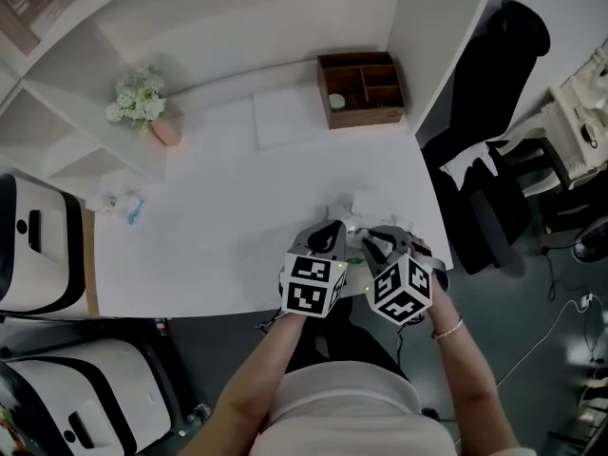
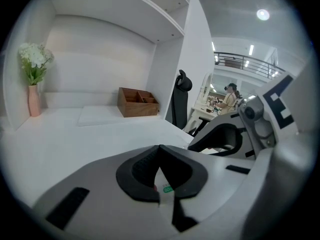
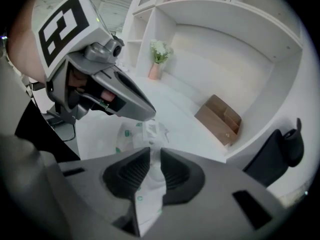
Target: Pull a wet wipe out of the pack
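Note:
The wet wipe pack (image 1: 355, 218), white with green print, lies near the front right corner of the white desk (image 1: 218, 226), between my two grippers. My left gripper (image 1: 334, 238) is shut on a thin white edge of the pack (image 2: 165, 188) that carries a small green label. My right gripper (image 1: 378, 243) is shut on the pack's other end, and white film with green dots (image 3: 147, 199) runs between its pads. In the right gripper view the left gripper (image 3: 145, 115) tips over the pack's top (image 3: 132, 134). Where the pack opens is hidden.
A brown wooden organiser box (image 1: 363, 88) stands at the back of the desk, with a white mat (image 1: 290, 117) beside it. A pink vase of white flowers (image 1: 144, 107) is at the back left. Crumpled white tissue (image 1: 121, 202) lies at the left edge. A black chair (image 1: 494, 122) stands right of the desk.

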Demonstrator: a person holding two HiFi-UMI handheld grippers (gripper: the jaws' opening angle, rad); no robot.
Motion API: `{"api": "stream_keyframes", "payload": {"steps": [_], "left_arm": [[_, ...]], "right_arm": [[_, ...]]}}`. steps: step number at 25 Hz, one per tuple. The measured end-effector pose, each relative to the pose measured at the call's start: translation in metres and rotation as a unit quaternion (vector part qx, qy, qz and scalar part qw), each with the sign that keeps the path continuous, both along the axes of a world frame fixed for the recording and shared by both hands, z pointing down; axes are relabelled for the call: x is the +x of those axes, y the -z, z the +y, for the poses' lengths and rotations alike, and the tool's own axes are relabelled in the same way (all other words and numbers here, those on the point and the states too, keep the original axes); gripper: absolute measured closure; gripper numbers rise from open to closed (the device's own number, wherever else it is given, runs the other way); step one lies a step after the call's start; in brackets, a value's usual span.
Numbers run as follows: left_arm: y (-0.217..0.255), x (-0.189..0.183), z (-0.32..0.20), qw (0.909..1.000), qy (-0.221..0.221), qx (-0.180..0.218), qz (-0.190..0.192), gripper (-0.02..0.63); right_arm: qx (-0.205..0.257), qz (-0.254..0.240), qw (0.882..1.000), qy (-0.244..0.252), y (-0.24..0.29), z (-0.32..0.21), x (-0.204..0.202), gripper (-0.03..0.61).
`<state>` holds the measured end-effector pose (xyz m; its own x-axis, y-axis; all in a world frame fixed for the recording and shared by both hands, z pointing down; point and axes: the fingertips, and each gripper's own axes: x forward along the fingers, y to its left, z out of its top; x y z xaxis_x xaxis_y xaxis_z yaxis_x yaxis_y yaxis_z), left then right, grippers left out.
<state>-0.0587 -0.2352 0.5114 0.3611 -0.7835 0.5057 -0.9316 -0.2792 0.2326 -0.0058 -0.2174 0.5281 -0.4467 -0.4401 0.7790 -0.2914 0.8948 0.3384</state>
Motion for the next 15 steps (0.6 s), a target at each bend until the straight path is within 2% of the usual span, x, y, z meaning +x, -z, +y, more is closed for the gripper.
{"api": "stream_keyframes", "payload": {"steps": [3,7,15], "left_arm": [[-0.001,-0.002,0.0,1.0,0.002,-0.001,0.001,0.62],[0.0,-0.002,0.0,1.0,0.003,0.0,0.001,0.62],[-0.001,-0.004,-0.001,1.0,0.003,0.001,0.0,0.62]], "right_arm": [[0.011,0.018,1.0,-0.001,-0.002,-0.004,0.001,0.515],[0.013,0.023,1.0,0.0,-0.001,-0.004,0.002,0.563],[0.02,-0.005,1.0,-0.014,0.012,0.0,0.003,0.571]]}}
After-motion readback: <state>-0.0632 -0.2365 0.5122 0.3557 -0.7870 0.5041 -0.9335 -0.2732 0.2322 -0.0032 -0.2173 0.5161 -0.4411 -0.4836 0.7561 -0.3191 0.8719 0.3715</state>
